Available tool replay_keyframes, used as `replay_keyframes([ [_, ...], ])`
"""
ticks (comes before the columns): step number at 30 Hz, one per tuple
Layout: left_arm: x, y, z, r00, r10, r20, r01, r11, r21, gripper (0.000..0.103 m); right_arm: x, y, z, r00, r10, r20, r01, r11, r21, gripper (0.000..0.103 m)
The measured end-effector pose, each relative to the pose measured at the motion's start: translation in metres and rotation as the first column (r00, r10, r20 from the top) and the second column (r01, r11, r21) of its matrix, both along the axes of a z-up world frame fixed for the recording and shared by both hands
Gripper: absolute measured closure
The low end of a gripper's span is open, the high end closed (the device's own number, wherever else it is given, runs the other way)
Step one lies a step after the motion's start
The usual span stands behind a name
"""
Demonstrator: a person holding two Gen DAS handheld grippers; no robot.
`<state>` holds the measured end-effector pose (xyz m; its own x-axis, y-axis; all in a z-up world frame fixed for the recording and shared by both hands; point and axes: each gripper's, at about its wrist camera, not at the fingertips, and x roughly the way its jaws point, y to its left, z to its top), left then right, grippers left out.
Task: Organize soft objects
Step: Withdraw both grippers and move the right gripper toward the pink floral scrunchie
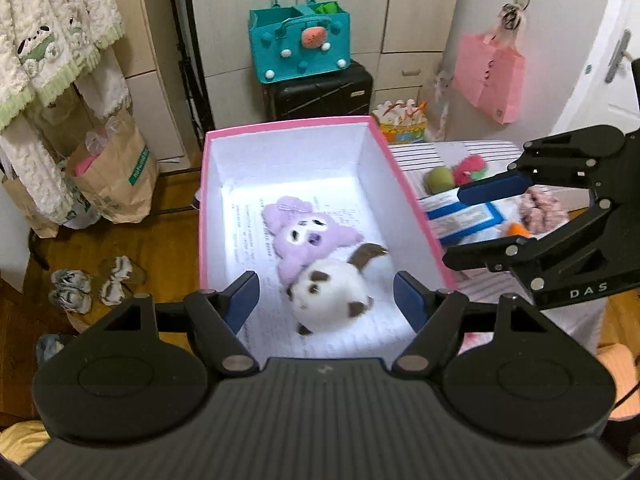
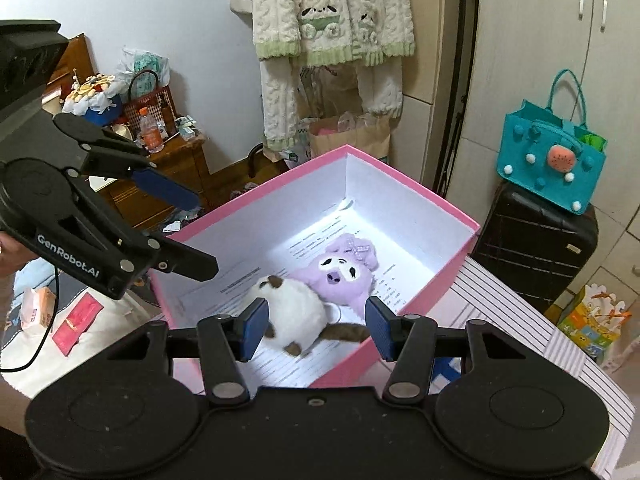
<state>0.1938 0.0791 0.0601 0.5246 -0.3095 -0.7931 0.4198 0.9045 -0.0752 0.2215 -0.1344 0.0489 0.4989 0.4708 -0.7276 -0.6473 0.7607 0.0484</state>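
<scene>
Both grippers, left gripper (image 1: 326, 300) and right gripper (image 2: 316, 328), gape empty above the pink box (image 1: 384, 148); next, reach right for the remaining plush (image 1: 470, 170), squeezing gently.

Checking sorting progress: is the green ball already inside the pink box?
No, the green ball lies outside the pink box, on the striped surface beside it.
</scene>
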Motion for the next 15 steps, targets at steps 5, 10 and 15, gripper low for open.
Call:
replay_keyframes([
  [5, -0.023, -0.006, 0.012, 1.0, -0.024, 0.018, 0.024, 1.0, 0.006, 0.028, -0.031, -0.005, 0.017, 0.999, 0.015, 0.036, -0.015, 1.0, 0.009, 0.044],
  [10, -0.043, -0.012, 0.022, 0.998, -0.052, 0.033, 0.051, 0.999, 0.012, 0.027, -0.055, -0.012, 0.029, 0.998, 0.028, 0.05, -0.03, 0.999, 0.027, 0.044],
  [15, -0.061, -0.021, 0.024, 0.995, -0.084, 0.044, 0.083, 0.996, 0.026, 0.026, -0.075, -0.023, 0.034, 0.998, 0.024, 0.065, -0.026, 0.999, 0.033, 0.044],
])
